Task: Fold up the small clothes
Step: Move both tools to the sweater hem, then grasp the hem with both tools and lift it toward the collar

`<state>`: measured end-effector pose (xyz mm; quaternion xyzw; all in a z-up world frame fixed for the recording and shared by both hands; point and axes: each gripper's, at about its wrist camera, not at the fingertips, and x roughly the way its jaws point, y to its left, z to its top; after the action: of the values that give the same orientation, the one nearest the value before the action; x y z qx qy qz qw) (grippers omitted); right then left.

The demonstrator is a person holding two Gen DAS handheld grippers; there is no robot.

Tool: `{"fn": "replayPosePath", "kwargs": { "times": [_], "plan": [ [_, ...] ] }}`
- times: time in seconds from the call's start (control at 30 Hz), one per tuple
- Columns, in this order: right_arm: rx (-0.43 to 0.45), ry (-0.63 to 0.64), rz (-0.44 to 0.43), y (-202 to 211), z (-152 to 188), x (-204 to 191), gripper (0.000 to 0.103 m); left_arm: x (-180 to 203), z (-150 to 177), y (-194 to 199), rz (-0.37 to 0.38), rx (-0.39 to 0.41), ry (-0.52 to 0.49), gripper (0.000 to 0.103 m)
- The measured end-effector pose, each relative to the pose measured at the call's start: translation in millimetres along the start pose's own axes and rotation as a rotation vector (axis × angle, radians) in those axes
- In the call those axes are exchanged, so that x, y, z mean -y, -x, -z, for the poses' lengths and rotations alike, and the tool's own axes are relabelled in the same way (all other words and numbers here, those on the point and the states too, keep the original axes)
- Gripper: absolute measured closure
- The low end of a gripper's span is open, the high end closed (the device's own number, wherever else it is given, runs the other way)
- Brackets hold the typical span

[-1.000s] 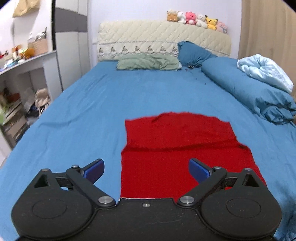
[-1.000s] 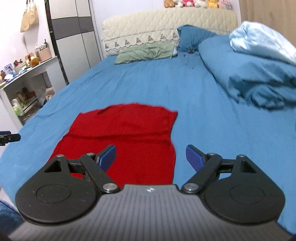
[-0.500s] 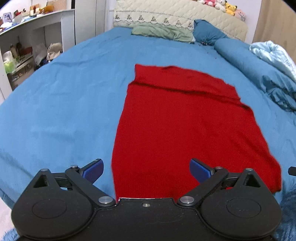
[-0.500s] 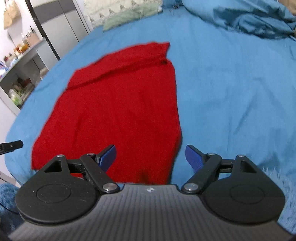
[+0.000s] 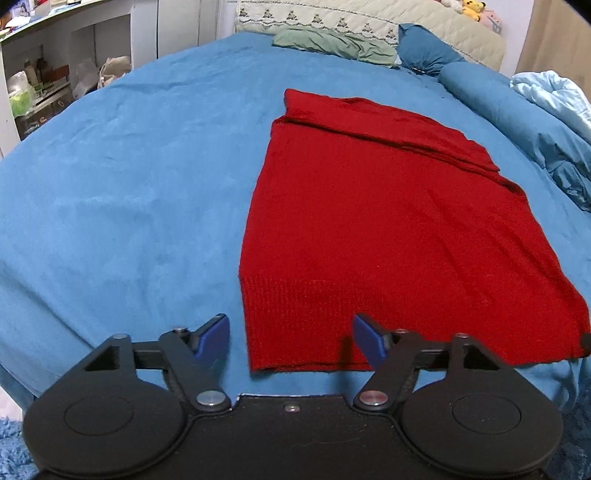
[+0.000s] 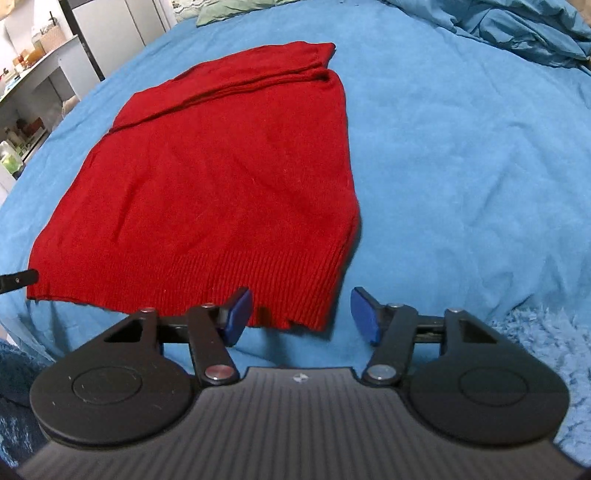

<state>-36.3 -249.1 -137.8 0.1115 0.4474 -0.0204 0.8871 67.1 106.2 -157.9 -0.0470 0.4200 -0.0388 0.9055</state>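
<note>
A red knit garment (image 5: pixel 384 221) lies flat on the blue bedsheet (image 5: pixel 129 192), with its ribbed hem towards me and a folded band at its far end. My left gripper (image 5: pixel 291 341) is open and empty, its jaws on either side of the hem's near left corner. In the right wrist view the garment (image 6: pixel 221 177) fills the middle. My right gripper (image 6: pixel 301 314) is open and empty, its jaws on either side of the hem's near right corner.
A rolled blue duvet (image 5: pixel 524 122) and a pale blue blanket (image 5: pixel 554 96) lie at the right. Pillows (image 5: pixel 332 42) and a padded headboard (image 5: pixel 369 26) are at the far end. Shelves (image 5: pixel 40 88) stand left of the bed. A fluffy blue rug (image 6: pixel 546 350) lies below the bed's near edge.
Both grippers have come down and closer to the garment's near hem, tilting downwards. Both stay open.
</note>
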Motion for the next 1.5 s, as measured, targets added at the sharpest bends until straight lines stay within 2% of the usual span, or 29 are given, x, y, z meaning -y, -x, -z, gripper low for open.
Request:
{"fn": "replayPosePath", "kwargs": {
  "times": [0.07,0.1,0.13,0.17,0.3,0.4,0.47,0.57,0.6,0.63,0.87,0.97,1.1,1.2,1.33,1.4,1.5],
  "plan": [
    [0.005,-0.016,-0.008,-4,-3,2,0.033,-1,1,-4,-0.004,-0.002,0.009,0.030],
    [0.004,-0.023,-0.010,-6,-3,3,0.034,-3,1,-6,0.000,-0.002,0.014,0.034],
    [0.000,-0.028,-0.008,-9,-3,4,0.040,-4,2,-8,0.001,-0.005,0.018,0.037],
    [-0.006,-0.035,-0.003,-12,-3,5,0.045,-5,2,-10,-0.003,-0.008,0.021,0.038],
    [-0.023,-0.080,-0.007,-18,-4,12,0.052,-6,4,-14,-0.001,-0.015,0.035,0.039],
    [-0.032,-0.098,-0.016,-21,-5,16,0.063,-4,6,-16,-0.007,-0.021,0.034,0.042],
    [-0.034,-0.101,-0.023,-22,-6,17,0.074,-5,6,-16,-0.009,-0.027,0.041,0.051],
    [-0.030,-0.104,-0.024,-21,-7,18,0.082,-11,5,-14,0.003,-0.031,0.068,0.075],
    [-0.025,-0.110,-0.027,-21,-7,18,0.082,-13,4,-13,0.007,-0.033,0.077,0.090],
    [-0.020,-0.119,-0.031,-20,-7,20,0.082,-14,4,-11,0.017,-0.035,0.089,0.094],
    [0.061,-0.146,-0.092,10,-11,29,0.083,-7,-7,23,0.030,0.029,0.091,0.097],
    [0.095,-0.146,-0.122,27,-24,30,0.083,-10,-26,41,0.069,0.069,0.136,0.097],
    [0.167,-0.166,-0.190,50,-58,31,0.083,-15,-64,58,0.108,0.147,0.172,0.097],
    [0.226,-0.140,-0.230,59,-100,28,0.083,-8,-111,62,0.130,0.235,0.147,0.097],
    [0.290,-0.125,-0.254,46,-187,22,0.083,1,-193,40,0.135,0.331,0.129,0.097],
    [0.319,-0.123,-0.227,31,-238,18,0.083,8,-233,22,0.112,0.387,0.097,0.097],
    [0.336,-0.130,-0.189,-2,-303,13,0.083,19,-287,-22,0.084,0.425,0.078,0.097]
  ]
}}
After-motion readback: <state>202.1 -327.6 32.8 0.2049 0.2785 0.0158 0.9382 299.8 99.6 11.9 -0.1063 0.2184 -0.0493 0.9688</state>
